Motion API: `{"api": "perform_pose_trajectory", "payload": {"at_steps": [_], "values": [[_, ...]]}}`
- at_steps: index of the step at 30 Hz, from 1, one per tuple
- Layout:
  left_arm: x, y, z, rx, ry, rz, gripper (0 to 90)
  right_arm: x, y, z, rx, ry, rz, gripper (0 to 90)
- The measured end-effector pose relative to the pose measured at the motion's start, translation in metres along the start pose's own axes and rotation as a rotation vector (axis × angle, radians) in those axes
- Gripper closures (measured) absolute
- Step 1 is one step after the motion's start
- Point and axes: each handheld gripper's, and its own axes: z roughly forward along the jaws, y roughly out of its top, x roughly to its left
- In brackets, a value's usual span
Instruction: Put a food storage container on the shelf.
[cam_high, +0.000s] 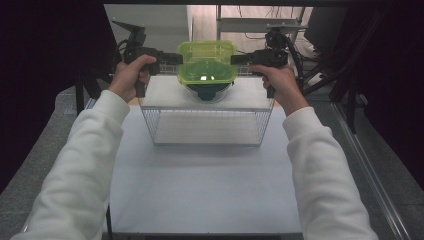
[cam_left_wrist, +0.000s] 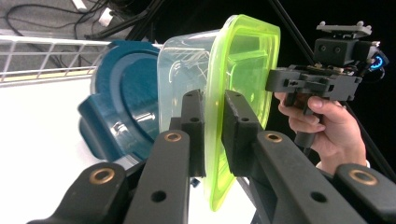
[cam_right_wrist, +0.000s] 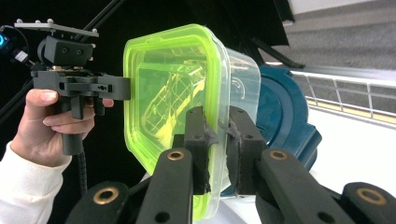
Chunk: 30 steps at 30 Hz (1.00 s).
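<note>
Container (cam_high: 207, 65), clear, with a green lid, held above the white shelf (cam_high: 165, 92) of a wire rack, dark blue bowl (cam_high: 207, 91) just under it, in the high view; left tongs (cam_high: 176, 58) clamped on its left rim, right tongs (cam_high: 236, 59) on its right rim. In the left gripper view, container (cam_left_wrist: 187, 79) tipped on edge, lid rim pinched between the left tongs (cam_left_wrist: 214, 122), blue bowl (cam_left_wrist: 119, 105) behind, right tongs (cam_left_wrist: 273, 80) on the far edge. In the right gripper view, right tongs (cam_right_wrist: 218, 135) pressed on the rim of the container (cam_right_wrist: 173, 88), left tongs (cam_right_wrist: 125, 88) at the far edge, blue bowl (cam_right_wrist: 285, 116) behind.
</note>
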Motion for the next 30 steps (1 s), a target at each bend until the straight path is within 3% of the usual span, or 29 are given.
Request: {"api": "perform_pose_trajectory", "payload": {"at_steps": [8,11,14,20,27,29,30], "values": [[0.018,0.006,0.007,-0.014,-0.025,-0.085,80.1,-0.024,0.002,0.013,-0.005,0.055,0.135,77.8],[0.027,0.008,0.011,-0.030,-0.036,-0.152,79.5,-0.028,0.004,0.017,-0.008,0.052,0.165,76.5],[0.034,0.009,0.016,-0.036,-0.044,-0.192,77.9,-0.037,0.004,0.022,-0.012,0.056,0.228,74.6],[0.043,0.009,0.020,-0.047,-0.066,-0.226,75.6,-0.046,0.003,0.026,-0.023,0.081,0.332,73.4],[0.047,0.006,0.021,-0.057,-0.088,-0.235,73.9,-0.048,0.002,0.025,-0.026,0.089,0.342,72.9],[0.046,0.007,0.022,-0.057,-0.089,-0.226,68.2,-0.046,0.002,0.026,-0.032,0.081,0.331,72.0],[0.045,0.007,0.022,-0.061,-0.086,-0.220,63.1,-0.045,0.002,0.026,-0.036,0.079,0.328,66.5]]}}
